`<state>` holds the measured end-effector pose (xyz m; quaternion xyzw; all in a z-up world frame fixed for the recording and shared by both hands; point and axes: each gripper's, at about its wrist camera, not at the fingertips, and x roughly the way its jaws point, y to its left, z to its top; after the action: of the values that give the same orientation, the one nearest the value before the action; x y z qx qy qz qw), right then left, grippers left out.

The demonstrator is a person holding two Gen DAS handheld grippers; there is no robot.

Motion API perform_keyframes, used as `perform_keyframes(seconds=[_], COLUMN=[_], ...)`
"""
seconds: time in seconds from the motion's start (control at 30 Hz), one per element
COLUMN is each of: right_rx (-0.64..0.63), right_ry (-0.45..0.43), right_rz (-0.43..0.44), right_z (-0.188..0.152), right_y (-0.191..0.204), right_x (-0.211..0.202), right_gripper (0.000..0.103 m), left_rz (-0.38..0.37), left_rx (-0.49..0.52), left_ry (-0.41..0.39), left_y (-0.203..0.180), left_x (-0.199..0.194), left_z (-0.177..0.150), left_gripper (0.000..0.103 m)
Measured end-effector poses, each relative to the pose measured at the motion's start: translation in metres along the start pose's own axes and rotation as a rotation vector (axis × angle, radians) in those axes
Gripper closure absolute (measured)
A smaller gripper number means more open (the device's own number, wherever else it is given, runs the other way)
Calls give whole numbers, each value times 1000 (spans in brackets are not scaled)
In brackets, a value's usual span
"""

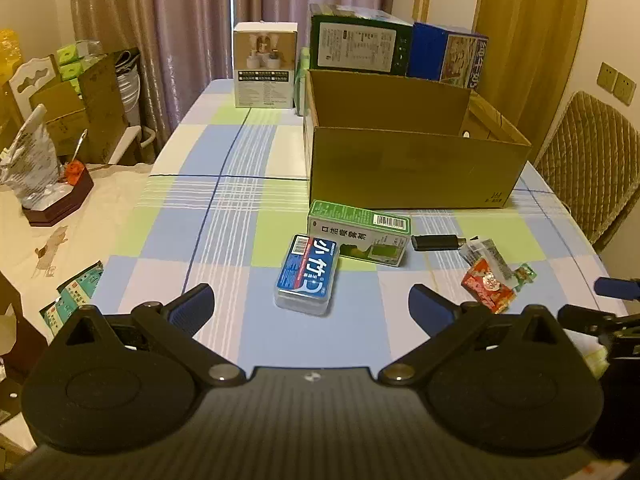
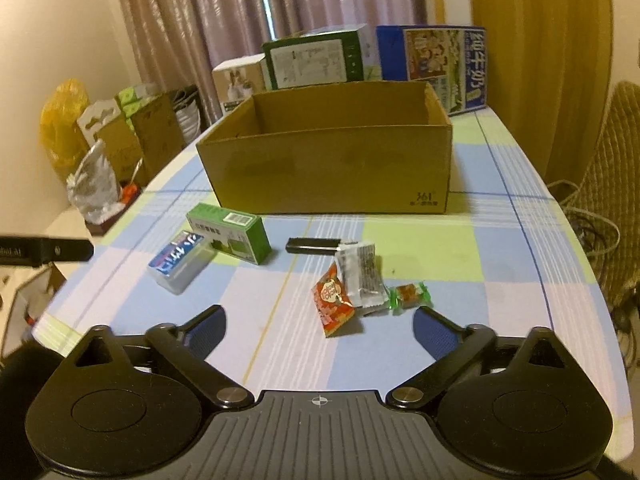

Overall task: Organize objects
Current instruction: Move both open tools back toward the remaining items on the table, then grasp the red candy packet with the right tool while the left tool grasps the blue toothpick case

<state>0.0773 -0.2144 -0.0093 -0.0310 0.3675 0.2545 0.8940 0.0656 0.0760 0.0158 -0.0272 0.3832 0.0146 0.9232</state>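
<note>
Both your grippers are hanging low over the counter (image 2: 500, 248) with jaws spread wide, nothing in either. Your left gripper (image 1: 311, 308) has the blue floss-pick box (image 1: 306, 274) lying right between its jaws. Your right gripper (image 2: 320, 326) is lined up just short of the red snack packet (image 2: 332, 304), which touches a silver-grey sachet (image 2: 360, 276), with a green-wrapped candy (image 2: 408, 294) just beside that. Next row back, a green carton with a barcode (image 1: 358, 232) lies flat, touching the far end of the floss box, and a black lighter (image 2: 314, 246) sits between the carton and the sachet. Behind all that is the open cardboard box (image 2: 332, 172), flaps up; can't tell what's inside. Past it, several printed retail boxes (image 1: 358, 42) stand near the curtain.
</note>
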Motion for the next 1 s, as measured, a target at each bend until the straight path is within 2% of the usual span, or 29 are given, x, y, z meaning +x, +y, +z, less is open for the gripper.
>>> perform_keyframes(seconds=[0.23,0.67,0.83,1.0], right_rx=[-69,-64,-60,-58], right_ry=[41,136,149,137], right_rz=[0,50,66,32], right_z=[1,5,-1,-3], right_y=[1,2,10,10], right_x=[44,118,131,134], right_gripper=[32,39,43,51], left_rz=[-20,-53,-57,-66], left_rx=[18,37,48,77], left_ry=[30,70,84,94], left_y=[1,1,4,7], left_x=[33,80,91,101], left_z=[7,17,17,17], left_gripper=[2,2,2,2])
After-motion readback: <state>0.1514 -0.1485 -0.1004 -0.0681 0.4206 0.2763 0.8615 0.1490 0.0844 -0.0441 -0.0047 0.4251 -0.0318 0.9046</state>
